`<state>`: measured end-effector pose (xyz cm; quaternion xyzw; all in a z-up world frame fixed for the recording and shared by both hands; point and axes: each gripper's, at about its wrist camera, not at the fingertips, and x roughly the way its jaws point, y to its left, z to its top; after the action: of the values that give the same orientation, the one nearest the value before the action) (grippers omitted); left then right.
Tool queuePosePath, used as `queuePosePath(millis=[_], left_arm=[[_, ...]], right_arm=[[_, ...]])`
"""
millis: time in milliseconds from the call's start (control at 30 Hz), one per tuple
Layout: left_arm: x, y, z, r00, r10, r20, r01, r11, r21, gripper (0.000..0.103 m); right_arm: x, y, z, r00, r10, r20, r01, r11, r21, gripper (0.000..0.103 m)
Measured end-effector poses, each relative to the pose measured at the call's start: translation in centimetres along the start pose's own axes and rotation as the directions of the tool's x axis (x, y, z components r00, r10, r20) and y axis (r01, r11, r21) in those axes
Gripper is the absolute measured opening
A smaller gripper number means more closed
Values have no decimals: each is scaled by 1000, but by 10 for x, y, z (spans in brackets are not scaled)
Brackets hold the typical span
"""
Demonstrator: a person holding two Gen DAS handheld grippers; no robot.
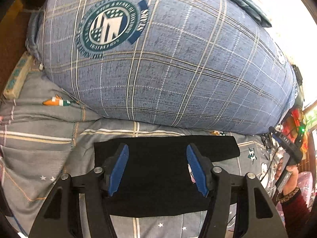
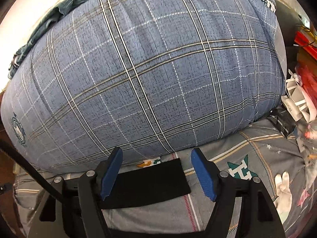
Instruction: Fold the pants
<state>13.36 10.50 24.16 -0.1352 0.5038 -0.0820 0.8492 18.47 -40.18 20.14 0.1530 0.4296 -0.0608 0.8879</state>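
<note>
Folded black pants are laid flat on the grey bedsheet; left gripper and right gripper are held released above them.

Bed with grey patterned sheet, star and letter prints, stitched stripes. Black folded pants lie flat on sheet. Large blue plaid duvet, bundled, sits on sheet just behind pants. White glove lies on sheet at right, well apart from pants.
</note>
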Motion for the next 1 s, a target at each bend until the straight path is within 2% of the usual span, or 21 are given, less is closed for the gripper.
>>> queuePosePath(millis=[200,333,400,500,533,600,633,767,900,967,1000], left_arm=[[41,20,-5,1000,3,-2,-3,1000,6,61],[86,28,2,994,-87,-72,89,996,20,61],[113,31,7,976,-163,-145,169,985,32,61],[156,37,11,956,-190,-223,213,973,85,61],[168,38,10,952,-188,-240,217,971,99,61],[193,45,7,949,-175,-261,211,971,115,61],[208,49,3,942,-183,-283,223,968,118,61],[243,61,-3,940,-144,-309,195,971,139,61],[260,70,-2,939,-127,-321,188,968,168,61],[266,70,-2,939,-109,-326,185,959,213,61],[269,68,-2,942,-91,-322,177,953,247,61]], right_arm=[[37,18,-19,998,-25,-56,21,997,-72,81],[65,38,-27,989,9,-146,-35,984,-172,81],[86,50,-25,971,57,-232,-114,965,-238,81],[120,60,-28,930,95,-356,-208,932,-296,81],[136,62,-29,915,94,-393,-229,922,-312,81],[161,63,-32,902,83,-425,-237,916,-323,81],[173,62,-33,894,83,-439,-242,916,-320,81],[224,63,-49,860,51,-507,-258,901,-348,80],[249,64,-57,860,18,-510,-253,883,-395,78],[255,67,-60,857,19,-515,-272,866,-419,78],[255,69,-62,863,18,-504,-274,856,-439,78]])
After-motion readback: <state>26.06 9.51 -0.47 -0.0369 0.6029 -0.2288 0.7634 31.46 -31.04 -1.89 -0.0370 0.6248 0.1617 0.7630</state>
